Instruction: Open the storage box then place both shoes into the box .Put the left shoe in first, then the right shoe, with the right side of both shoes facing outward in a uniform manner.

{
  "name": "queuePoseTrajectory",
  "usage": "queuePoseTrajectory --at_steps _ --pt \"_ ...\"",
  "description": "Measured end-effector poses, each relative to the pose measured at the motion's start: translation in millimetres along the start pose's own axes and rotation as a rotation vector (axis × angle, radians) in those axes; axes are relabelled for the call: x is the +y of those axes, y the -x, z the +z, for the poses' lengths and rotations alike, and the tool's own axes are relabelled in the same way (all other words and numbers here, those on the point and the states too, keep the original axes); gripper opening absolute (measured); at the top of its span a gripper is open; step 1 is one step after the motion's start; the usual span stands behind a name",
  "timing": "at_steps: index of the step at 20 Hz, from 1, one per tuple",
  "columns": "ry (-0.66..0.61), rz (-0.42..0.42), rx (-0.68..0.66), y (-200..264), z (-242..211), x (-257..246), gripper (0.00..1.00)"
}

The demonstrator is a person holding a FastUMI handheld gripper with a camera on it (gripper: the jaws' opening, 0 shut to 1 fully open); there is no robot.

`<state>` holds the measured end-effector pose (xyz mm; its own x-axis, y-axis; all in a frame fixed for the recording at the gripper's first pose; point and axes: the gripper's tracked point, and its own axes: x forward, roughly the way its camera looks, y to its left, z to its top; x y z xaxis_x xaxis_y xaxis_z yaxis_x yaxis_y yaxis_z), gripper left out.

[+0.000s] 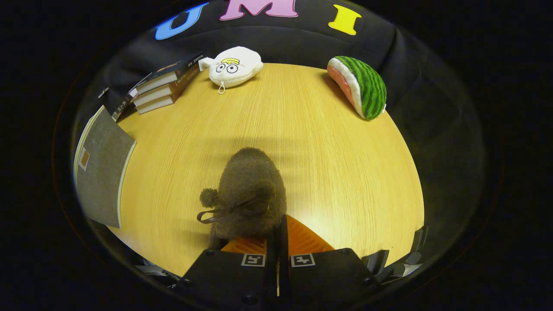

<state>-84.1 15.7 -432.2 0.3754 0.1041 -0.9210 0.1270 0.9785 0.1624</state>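
Observation:
A fuzzy brown shoe (246,190) with a pompom and a dark bow sits just ahead of my fingers, its toe pointing away over the wooden table (328,164). My gripper (279,226) is shut on the shoe's rear rim, the two fingers almost touching. The shoe's heel end is hidden behind the fingers. Whether the shoe rests on the table or hangs above it I cannot tell. The grey fabric storage box (101,168) stands off to the left of the shoe, at the table's edge, showing a flat grey panel.
A stack of books (166,84) lies at the far left corner. A white plush toy (235,65) sits at the far edge and a watermelon-slice plush (360,86) at the far right. Bare tabletop lies between them and the shoe.

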Motion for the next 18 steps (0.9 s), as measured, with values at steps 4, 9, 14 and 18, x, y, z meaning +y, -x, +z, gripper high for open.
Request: queuePoseTrajectory --at_steps 4,9,14,18 --pt "-0.048 0.03 -0.013 36 8 14 0.07" --pt "-0.114 0.142 -0.064 95 44 64 0.07" --pt "-0.12 0.292 -0.095 147 83 146 0.07" --pt "-0.14 0.395 -0.093 174 107 220 0.07"
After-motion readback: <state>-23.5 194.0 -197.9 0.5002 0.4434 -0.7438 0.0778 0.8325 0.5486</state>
